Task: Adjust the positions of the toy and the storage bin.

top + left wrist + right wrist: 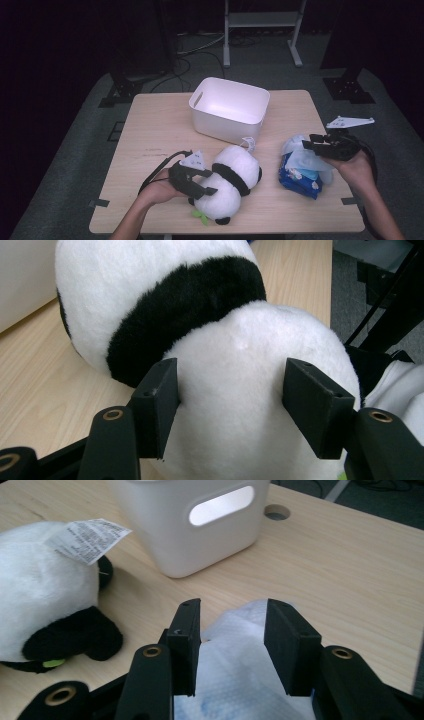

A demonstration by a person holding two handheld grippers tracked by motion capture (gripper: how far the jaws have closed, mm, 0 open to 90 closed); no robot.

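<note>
Fingers (159, 405) of the left gripper (230, 410) squeeze the panda plush (240, 390); right gripper (232, 645) fingers (186, 640) clamp the white wipe (230, 680) sticking up between them

High view: fixed above the near edge, looking forward and down over the whole table (150, 125). Both gripper views sit low and close, looking along their jaws. All three share the plush panda (230, 182) and white bin (227, 107).

White bin (229, 107) at far middle of my wooden table (155, 125); metal frame legs (262, 30) on floor beyond.
</note>
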